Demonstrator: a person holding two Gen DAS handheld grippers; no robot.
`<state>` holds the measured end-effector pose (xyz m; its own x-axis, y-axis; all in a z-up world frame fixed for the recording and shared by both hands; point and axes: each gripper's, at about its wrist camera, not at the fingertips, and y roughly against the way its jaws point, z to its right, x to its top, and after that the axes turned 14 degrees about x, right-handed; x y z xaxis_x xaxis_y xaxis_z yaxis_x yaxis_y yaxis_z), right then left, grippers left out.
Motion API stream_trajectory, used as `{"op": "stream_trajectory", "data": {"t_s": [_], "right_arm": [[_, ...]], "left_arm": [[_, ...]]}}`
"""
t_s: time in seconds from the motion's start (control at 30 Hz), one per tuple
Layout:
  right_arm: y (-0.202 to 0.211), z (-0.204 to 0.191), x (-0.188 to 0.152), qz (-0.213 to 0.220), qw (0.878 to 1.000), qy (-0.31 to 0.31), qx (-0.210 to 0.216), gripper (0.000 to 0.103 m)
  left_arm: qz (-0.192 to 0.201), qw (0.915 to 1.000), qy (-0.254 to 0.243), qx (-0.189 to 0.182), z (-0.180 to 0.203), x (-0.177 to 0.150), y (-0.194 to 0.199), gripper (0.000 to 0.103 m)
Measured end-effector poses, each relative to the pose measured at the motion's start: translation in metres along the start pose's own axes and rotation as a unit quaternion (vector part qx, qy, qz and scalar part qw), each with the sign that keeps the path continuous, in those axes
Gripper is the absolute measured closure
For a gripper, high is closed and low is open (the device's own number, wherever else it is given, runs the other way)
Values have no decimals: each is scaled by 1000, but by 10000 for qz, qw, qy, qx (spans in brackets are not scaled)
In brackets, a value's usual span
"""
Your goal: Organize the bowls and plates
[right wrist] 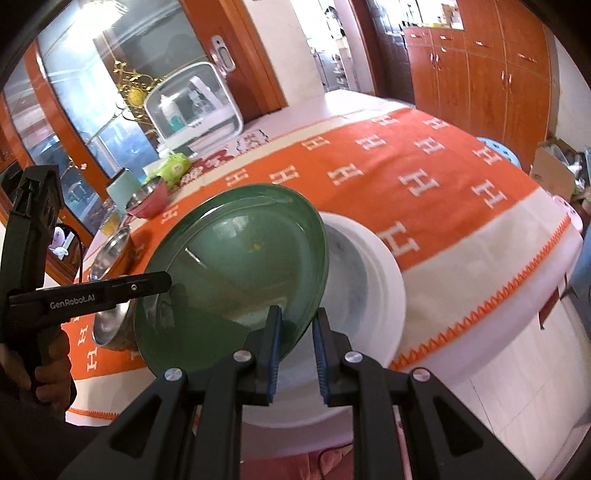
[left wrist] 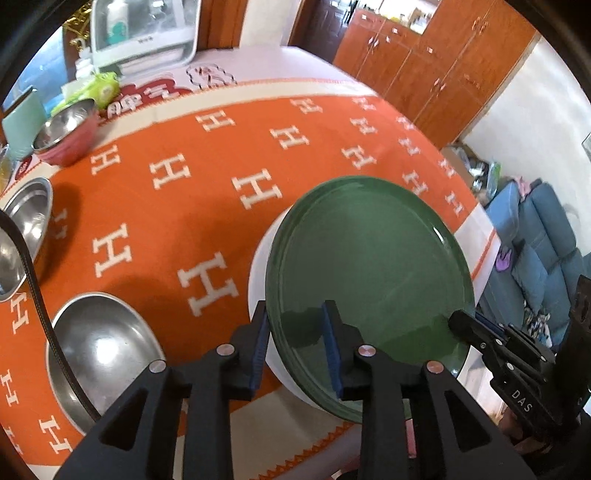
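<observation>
I see the round dark green glazed plate (left wrist: 369,280) tilted over the white plate (right wrist: 373,280) on the orange H-patterned cloth (left wrist: 192,184). My left gripper (left wrist: 297,343) straddles its rim, pads loosened. My right gripper (right wrist: 297,345) pinches the opposite rim.

The counter (left wrist: 221,66) is covered by an orange cloth (left wrist: 207,221) with white H letters and a cream border. Directly on the cloth: a white plate (right wrist: 384,280) at lower centre, three steel bowls (left wrist: 99,347) along the left edge, and a red-sided bowl (left wrist: 68,136) at upper left. A green packet (left wrist: 105,86) and a white-framed box (left wrist: 144,33) stand at the top left, beyond the cloth.
</observation>
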<state>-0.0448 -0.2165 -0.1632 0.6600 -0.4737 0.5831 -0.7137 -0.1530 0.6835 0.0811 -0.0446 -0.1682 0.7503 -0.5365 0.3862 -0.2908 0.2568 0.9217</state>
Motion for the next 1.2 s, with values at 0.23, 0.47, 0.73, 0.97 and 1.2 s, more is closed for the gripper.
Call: {"op": "stream_trajectory", "data": {"t_s": [0.23,0.47,0.73,0.97,1.2], "right_arm": [[-6,15,0,-354,9994,-31,40,86],[-12,33,8,-566,9982,-19,180,86],[-17,48,26,-897,9939,344,545,81],[-26,53,46,-1468,9813,834,926,80],[-12,47,66,-1530,9664,1684,1194,55]], "left_arm": [[-294,9994,-17,161,13,7,-17,77],[-531,9975,-48,461,29,10,-26,76],[-736,9937,439,720,39,12,-29,70],[-502,9875,1006,1109,47,18,-7,56],[-237,9745,1682,1464,46,14,15,47]]}}
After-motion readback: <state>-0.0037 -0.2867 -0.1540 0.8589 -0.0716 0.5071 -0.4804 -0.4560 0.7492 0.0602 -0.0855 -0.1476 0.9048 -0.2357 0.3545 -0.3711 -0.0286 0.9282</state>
